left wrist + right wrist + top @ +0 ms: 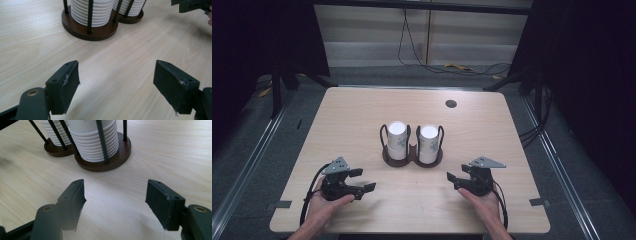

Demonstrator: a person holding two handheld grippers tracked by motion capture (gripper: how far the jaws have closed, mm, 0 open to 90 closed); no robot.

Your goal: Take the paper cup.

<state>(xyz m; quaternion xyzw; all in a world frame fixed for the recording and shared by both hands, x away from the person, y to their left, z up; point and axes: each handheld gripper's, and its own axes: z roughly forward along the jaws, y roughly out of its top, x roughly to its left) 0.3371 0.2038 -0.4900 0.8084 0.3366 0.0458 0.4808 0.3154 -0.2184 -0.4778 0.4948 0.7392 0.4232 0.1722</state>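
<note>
Two stacks of white paper cups stand upside down in a dark wooden double holder (412, 160) with black wire posts, mid-table. The left stack (397, 140) and right stack (428, 143) have a faint printed pattern. My left gripper (362, 180) rests near the front left, held by a hand, jaws open with bare table between them (116, 82); the left stack (91, 11) rises ahead of it. My right gripper (454, 180) sits at the front right, open and empty (115, 200), facing the right stack (93, 140).
The light wood table (362, 115) has a round cable hole (451, 103) at the back right. Tape marks (539, 202) sit near the front corners. Dark stands and cables surround the table on the floor.
</note>
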